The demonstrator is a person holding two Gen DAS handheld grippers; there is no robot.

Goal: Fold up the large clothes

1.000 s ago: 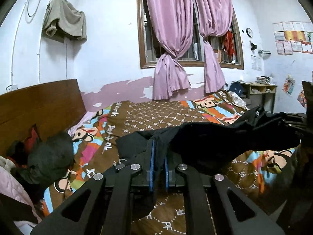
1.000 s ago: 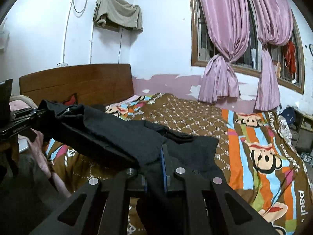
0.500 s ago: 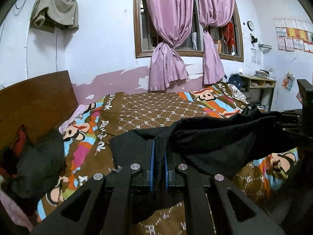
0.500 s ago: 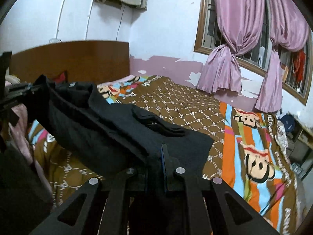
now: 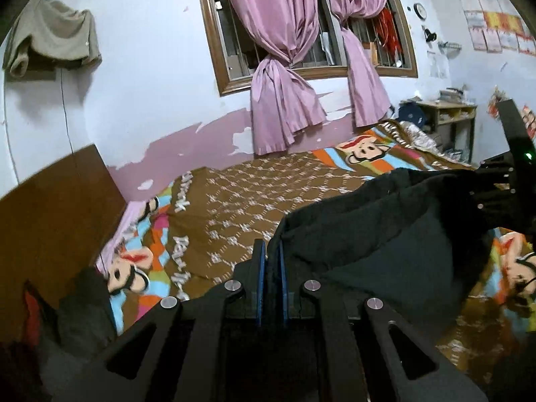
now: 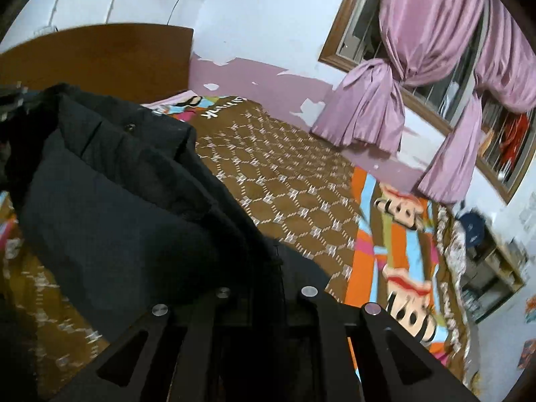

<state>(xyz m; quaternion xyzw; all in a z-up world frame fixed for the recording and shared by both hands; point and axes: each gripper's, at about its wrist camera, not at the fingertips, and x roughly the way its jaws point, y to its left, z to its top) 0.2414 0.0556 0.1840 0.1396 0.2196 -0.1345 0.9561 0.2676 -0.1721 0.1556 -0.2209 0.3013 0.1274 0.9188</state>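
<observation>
Left wrist view: left tongs (image 5: pixel 270 261) pressed together, blue pads pinching an edge of the black garment (image 5: pixel 385 234). Cloth runs from the pinch out to the right, held up above the bed (image 5: pixel 254 197), sagging in the middle. At far right the right tongs (image 5: pixel 495 197) show dark against the cloth with the garment's other end gathered at them; a green light glows on the unit above. Bedspread is brown with a white diamond pattern and bright cartoon monkey panels. Wooden headboard (image 5: pixel 50 221) at left, dark bundle (image 5: pixel 83 305) on the bed below it. Pink curtains (image 5: pixel 284 67) knotted over a barred window, olive cloth (image 5: pixel 50 40) hanging high on the wall at left, small shelf unit (image 5: pixel 449 117) and clock (image 5: pixel 419 10) at right.

Right wrist view: right tongs (image 6: pixel 278 261) closed on the garment (image 6: pixel 127 207); the tips are buried in black cloth, no gap visible. Garment spreads up and to the left in thick folds, a small button showing near its top edge, off the bed (image 6: pixel 301 181). Its far end reaches the left frame edge; the left tongs there are too dark and cropped to read. Headboard (image 6: pixel 100 57) behind the garment, curtains (image 6: pixel 418 83) at upper right. Frame is tilted and slightly blurred.
</observation>
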